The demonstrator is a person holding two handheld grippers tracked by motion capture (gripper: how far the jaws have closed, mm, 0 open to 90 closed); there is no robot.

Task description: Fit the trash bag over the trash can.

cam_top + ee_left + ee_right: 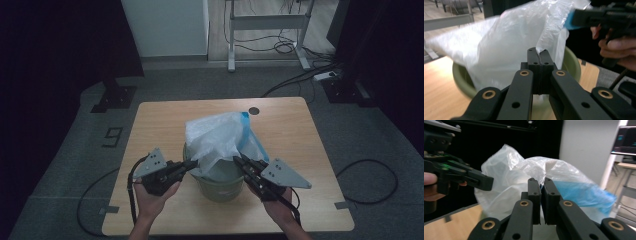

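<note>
On the table, one green bin holds one white bag; left gripper at nine o'clock and right gripper at three each pinch its plastic.

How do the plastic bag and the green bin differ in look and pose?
The bag is thin, crinkled and whitish with a blue band; the bin is stiff, smooth and green. The bag is pulled up above the rim by the left gripper and right gripper; the bin stands upright on the table. Both sit at the table's near middle.
</note>
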